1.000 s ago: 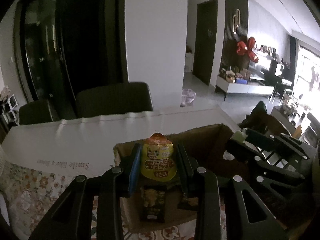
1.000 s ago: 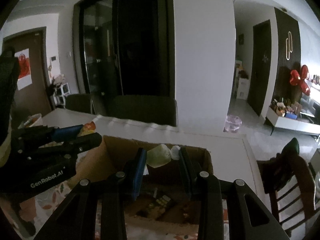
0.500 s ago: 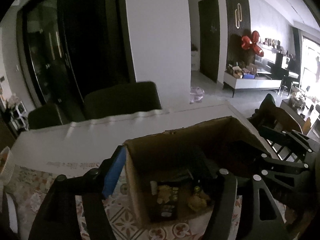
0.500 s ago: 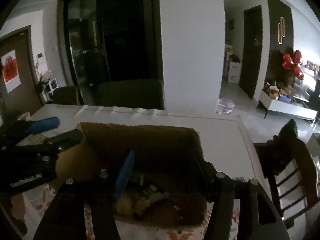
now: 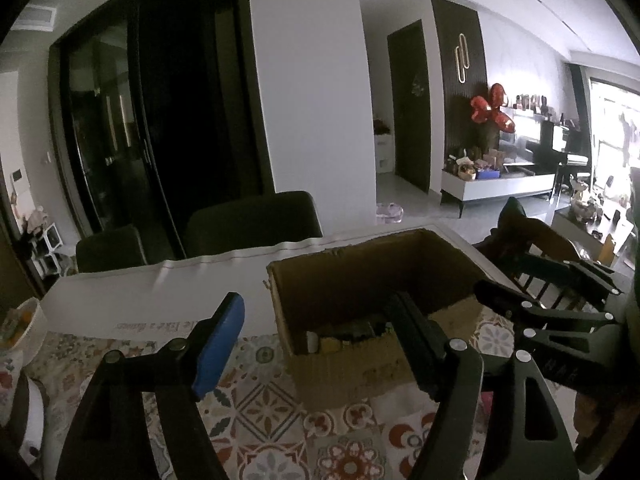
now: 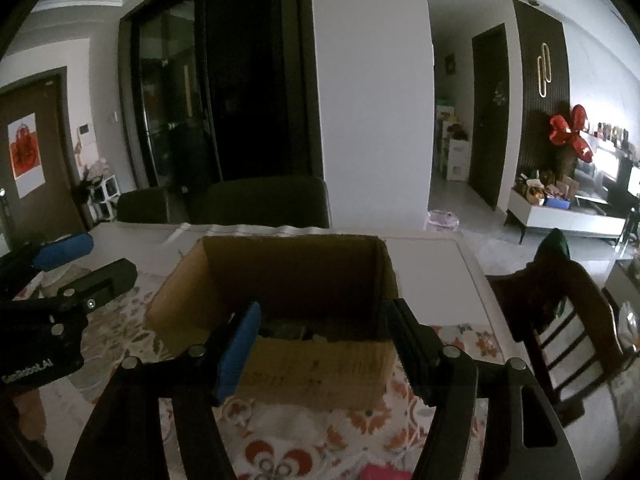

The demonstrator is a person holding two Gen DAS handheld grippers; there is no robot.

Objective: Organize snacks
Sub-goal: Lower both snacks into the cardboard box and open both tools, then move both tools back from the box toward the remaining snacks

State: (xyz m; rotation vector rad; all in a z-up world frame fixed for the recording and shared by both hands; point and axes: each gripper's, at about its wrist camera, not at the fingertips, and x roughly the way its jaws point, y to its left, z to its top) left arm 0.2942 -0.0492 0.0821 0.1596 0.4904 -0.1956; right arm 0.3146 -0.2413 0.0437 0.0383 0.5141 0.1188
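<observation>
While both my left gripper (image 5: 316, 344) and right gripper (image 6: 324, 340) hang spread and empty before the cardboard box (image 6: 280, 272), the snacks (image 5: 344, 334) lie inside it; such packets look light, crinkly and crushable, best pinched at a sealed edge.

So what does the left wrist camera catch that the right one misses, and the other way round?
Only the left wrist view shows the white bowl at the table's left edge and the bright window. Only the right wrist view shows the brown door with a red poster and a pink packet near the bottom. Both show the open brown cardboard box holding snacks, the patterned floral tablecloth, dark chairs, and both grippers' fingers spread open, empty.
</observation>
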